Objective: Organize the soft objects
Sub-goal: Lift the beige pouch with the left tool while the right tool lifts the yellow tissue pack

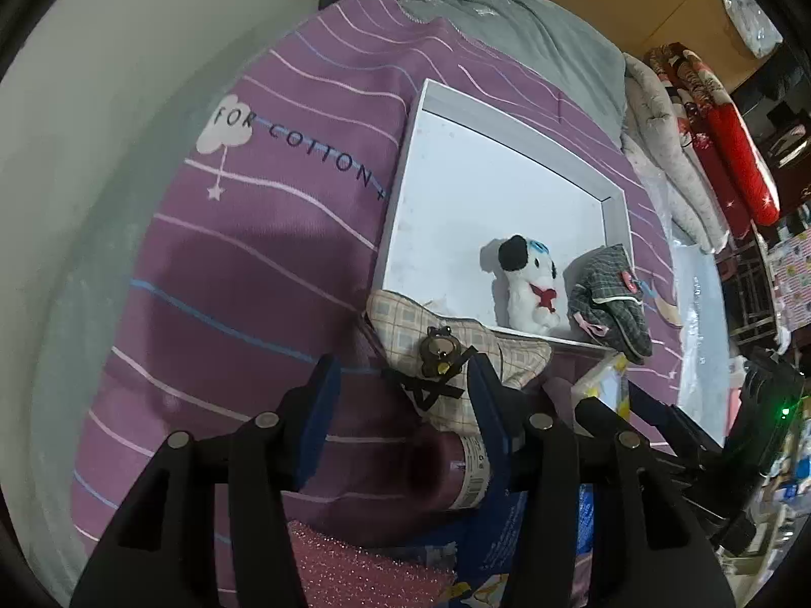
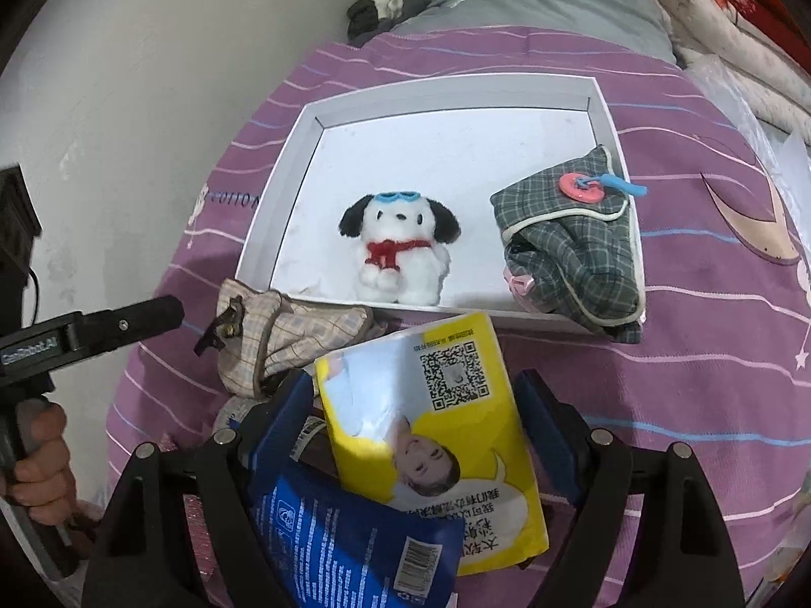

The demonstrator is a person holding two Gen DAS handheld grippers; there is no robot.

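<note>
Below frame centre, right gripper jaws wide around yellow tissue pack, grip unclear. Left gripper half-open, empty, above beige pouch beside white tray. Risk: snagging pouch's strap.

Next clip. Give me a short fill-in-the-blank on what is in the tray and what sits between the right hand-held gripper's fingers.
1. The plush dog inside the white tray wears a scarf coloured ____.
2. The green plaid pouch hangs over the tray's ____ corner in the right wrist view.
3. Between the fingers of the right hand-held gripper lies a ____ tissue pack.
4. The beige plaid pouch lies ____ the tray.

Missing words: red; near right; yellow; outside
</note>
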